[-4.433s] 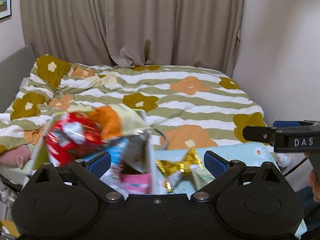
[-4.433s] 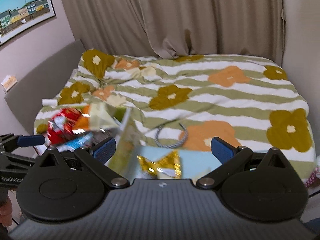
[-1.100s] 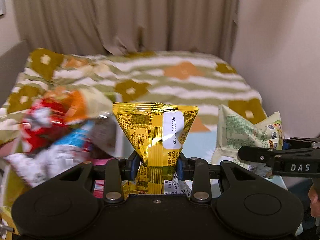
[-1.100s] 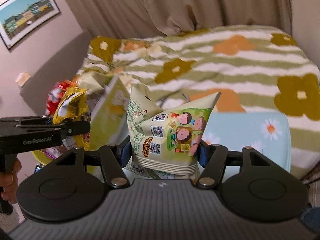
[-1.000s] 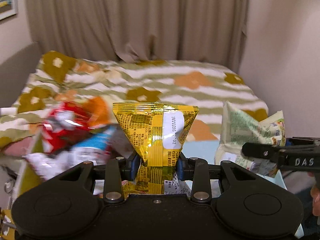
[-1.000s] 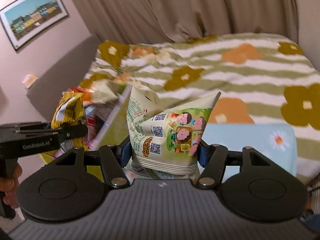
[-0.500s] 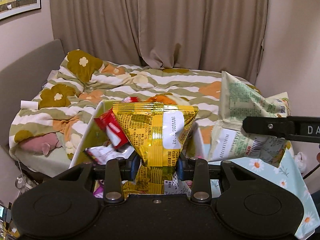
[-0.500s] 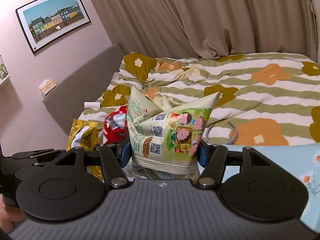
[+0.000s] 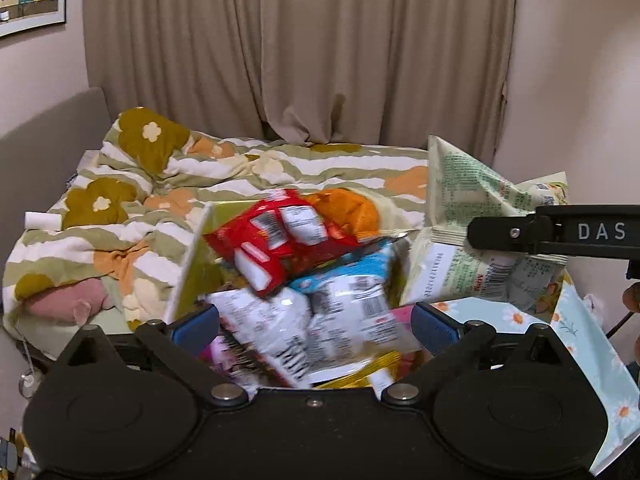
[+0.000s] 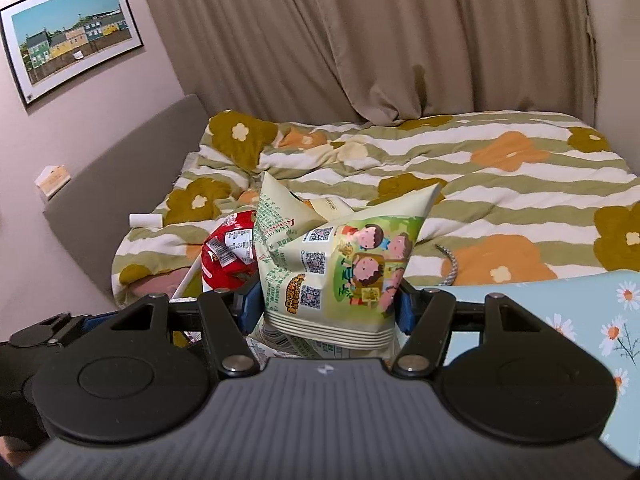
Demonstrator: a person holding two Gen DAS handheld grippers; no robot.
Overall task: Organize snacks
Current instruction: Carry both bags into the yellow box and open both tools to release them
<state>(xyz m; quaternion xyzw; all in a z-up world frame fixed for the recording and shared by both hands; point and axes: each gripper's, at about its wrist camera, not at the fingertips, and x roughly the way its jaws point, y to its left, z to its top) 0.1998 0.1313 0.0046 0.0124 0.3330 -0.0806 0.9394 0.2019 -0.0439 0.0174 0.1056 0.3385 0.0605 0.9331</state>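
Right between the pads of the right gripper [image 10: 322, 306] sits the pale green snack bag [image 10: 340, 264] with cartoon children printed on it, pinched at its lower sides so that it stands upright ahead of the camera, its top corners flaring out; in the left wrist view the same bag [image 9: 472, 240] hangs off to the right of the left gripper [image 9: 316, 326], behind the black finger marked DAS. That left gripper's jaws are opening, blue pads spread wide, and nothing is pressed between them; directly ahead of and below them lies a blurred heap of packets inside a yellow-green box [image 9: 192, 264]: a red bag [image 9: 276, 244] on top, an orange one [image 9: 344, 212] behind it, a white and blue packet [image 9: 340, 312] nearer, and a scrap of gold wrapper [image 9: 360, 372] close to the gripper body. Under the box, to the right, spreads a light blue daisy cloth [image 9: 592, 364]. Beyond everything lies a bed with a striped flower quilt [image 10: 500, 184], beige curtains [image 10: 360, 40] behind it and a framed picture [image 10: 72, 36] on the left wall
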